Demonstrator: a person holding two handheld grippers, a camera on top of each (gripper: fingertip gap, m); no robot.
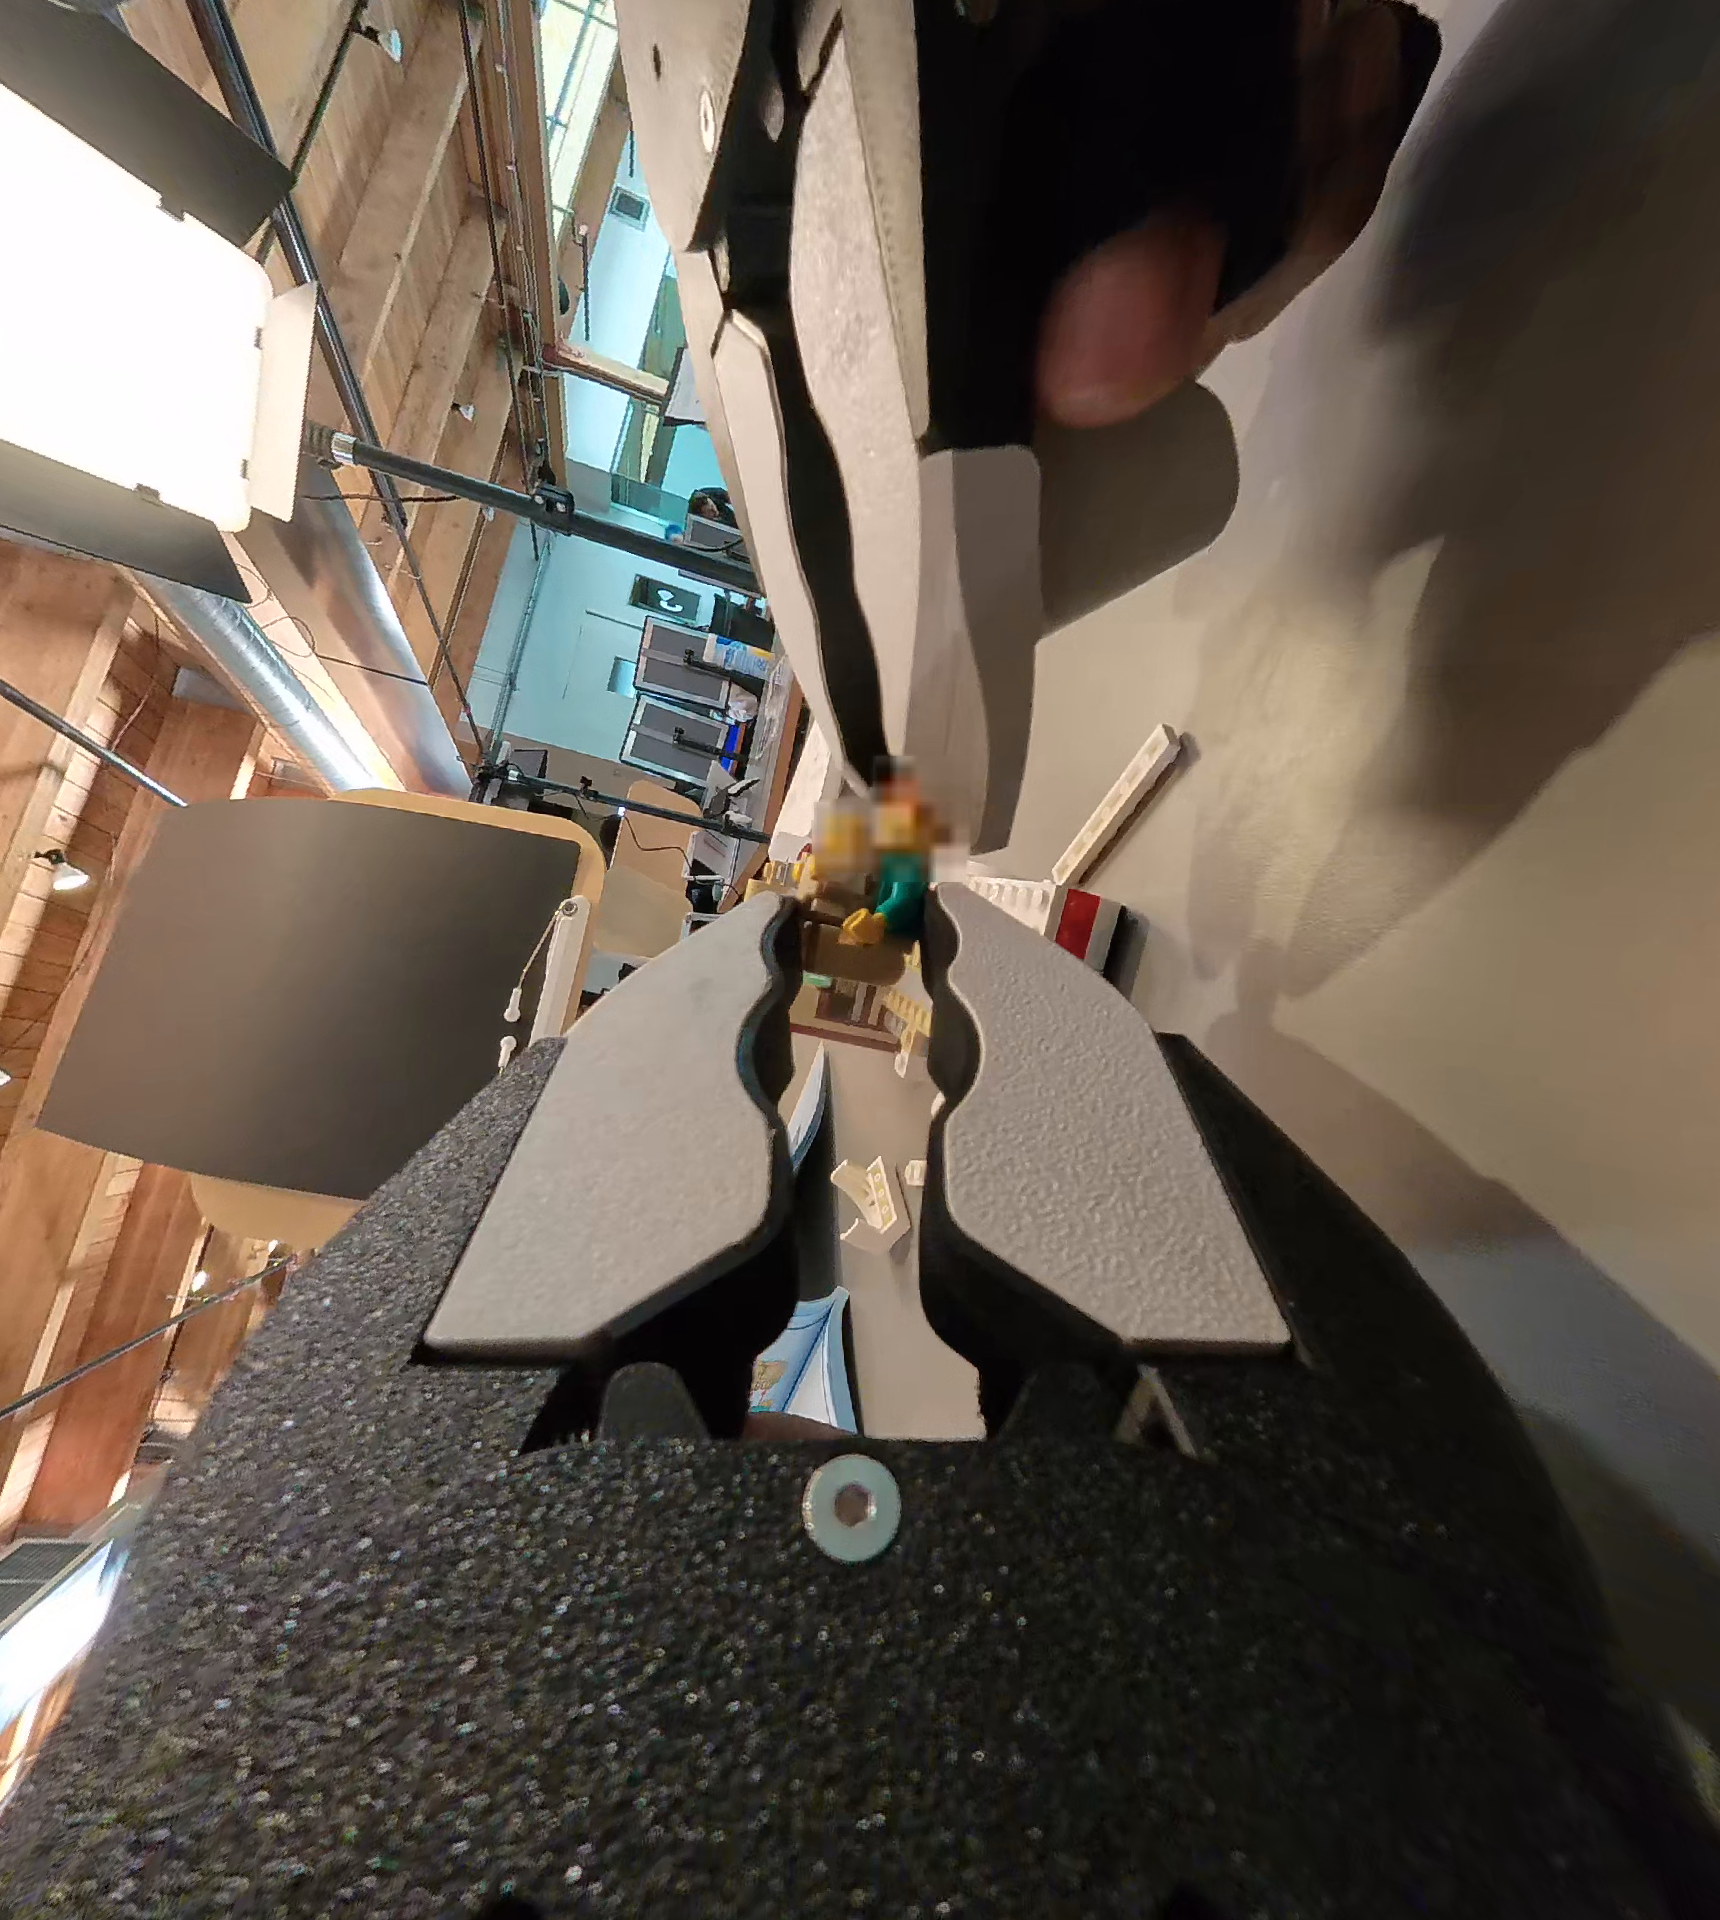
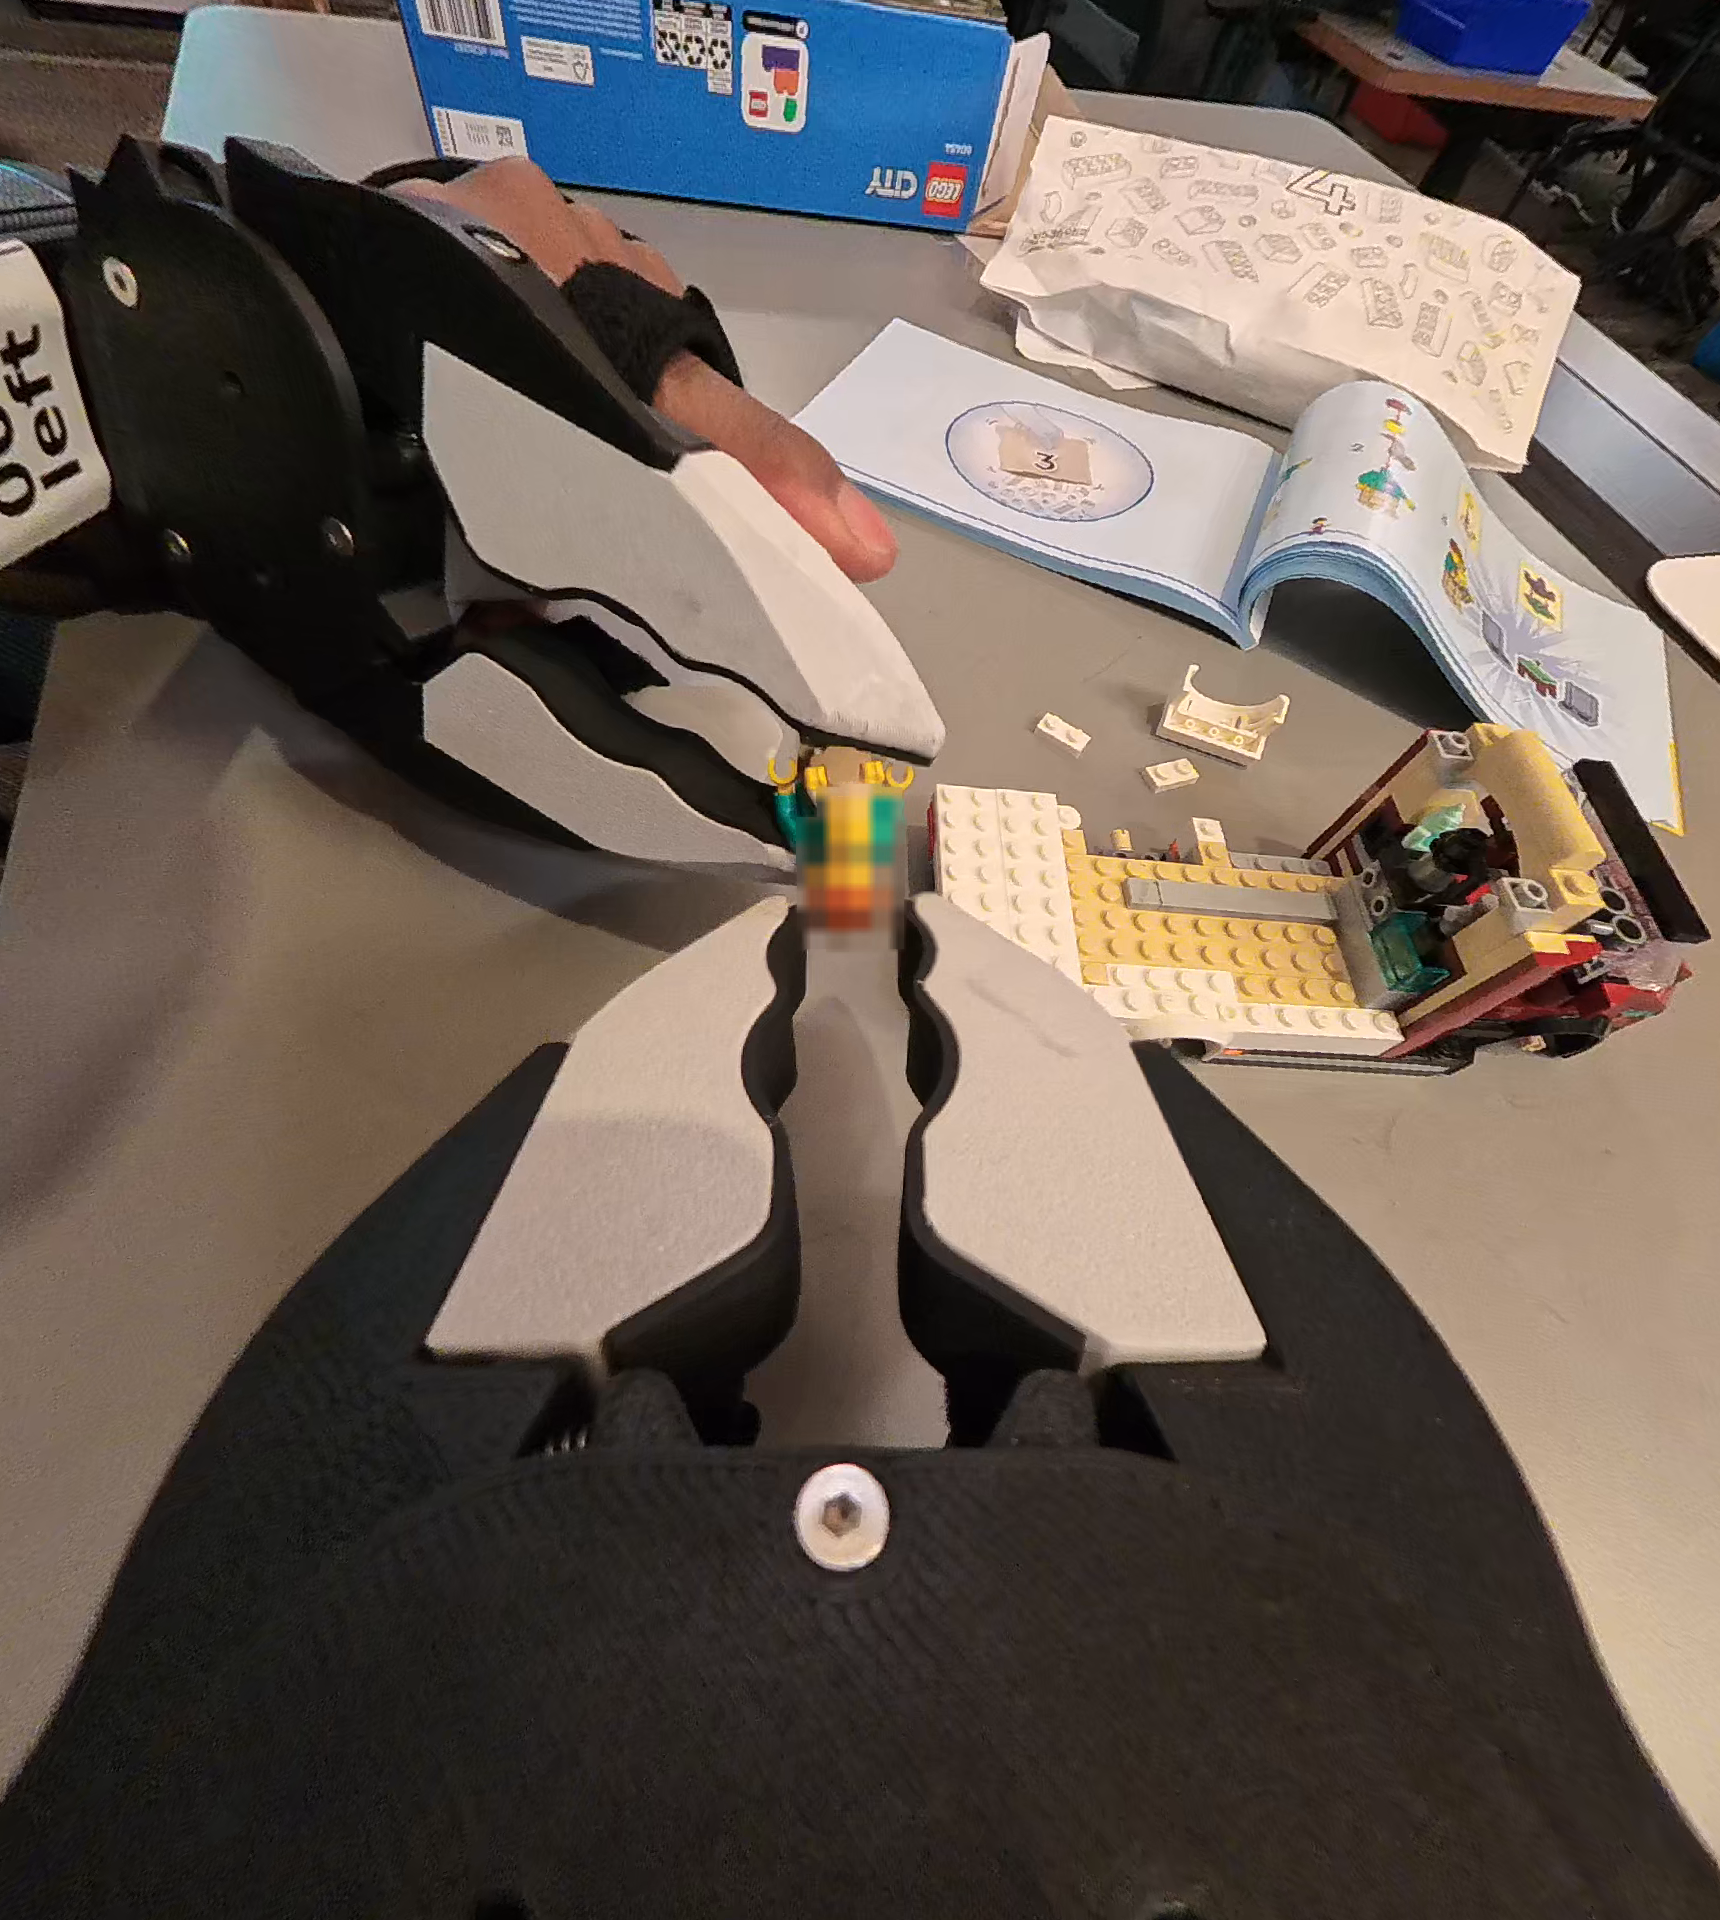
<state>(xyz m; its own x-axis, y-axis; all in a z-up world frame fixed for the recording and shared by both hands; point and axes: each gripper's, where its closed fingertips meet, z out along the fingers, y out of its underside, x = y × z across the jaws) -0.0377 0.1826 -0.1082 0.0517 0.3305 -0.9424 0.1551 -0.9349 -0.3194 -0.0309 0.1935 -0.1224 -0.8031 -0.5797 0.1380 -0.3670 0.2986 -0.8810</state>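
Left gripper (image 2: 835,790) fingers clamp toy minifigure (image 2: 840,831) at legs, just left of brick vehicle (image 2: 1303,914). Right gripper (image 2: 845,925) fingers narrow, bracketing its head end; contact unclear. Risk: opposing pulls could separate figure or drop it onto worktop (image 2: 1458,1351).

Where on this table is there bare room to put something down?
Bare grey table lies on the near side of the toy truck, and at the left, beside the left gripper. Crowded: the far side, with box, booklet, paper bag and loose white pieces.
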